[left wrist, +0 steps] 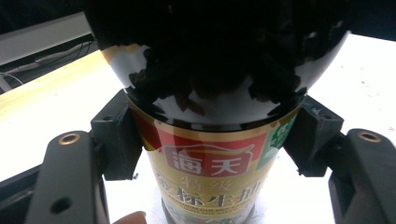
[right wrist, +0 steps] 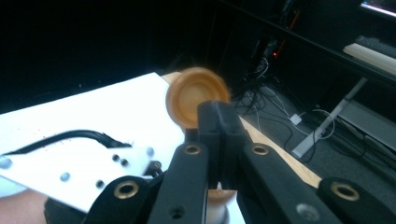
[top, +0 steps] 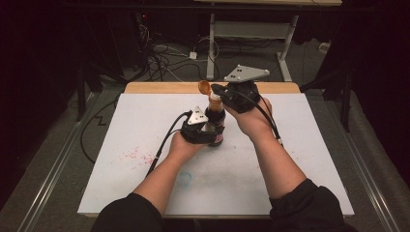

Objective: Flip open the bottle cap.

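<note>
I have the dark glass sauce bottle with the gold-and-red paper label standing on the white table board, near the middle of the board and a little toward its far wooden edge, and my left gripper is clamped on the bottle's body, one black jaw pad pressed to each side of the label as the left gripper view shows. My right gripper sits just above the bottle's neck with its jaws drawn together; they seem to pinch the hinge or rim of the round orange plastic flip cap, which stands swung open beside the neck, though I cannot tell exactly where the pads meet it. The risk I see from here is leverage: the right gripper works high on the bottle while the left one holds lower down, so a sideways pull on the cap could tip the bottle or twist it in the pads, since the glass is smooth and the label glossy. With the cap open, any tilt could spill dark sauce onto the board. A thin plastic hinge may also tear if I pull too hard. The bottle itself looks upright, its shoulder black and shiny, the label carrying a red panel with white Chinese characters and a small green patch at one edge; the cap's inner face is a shallow orange dish.
</note>
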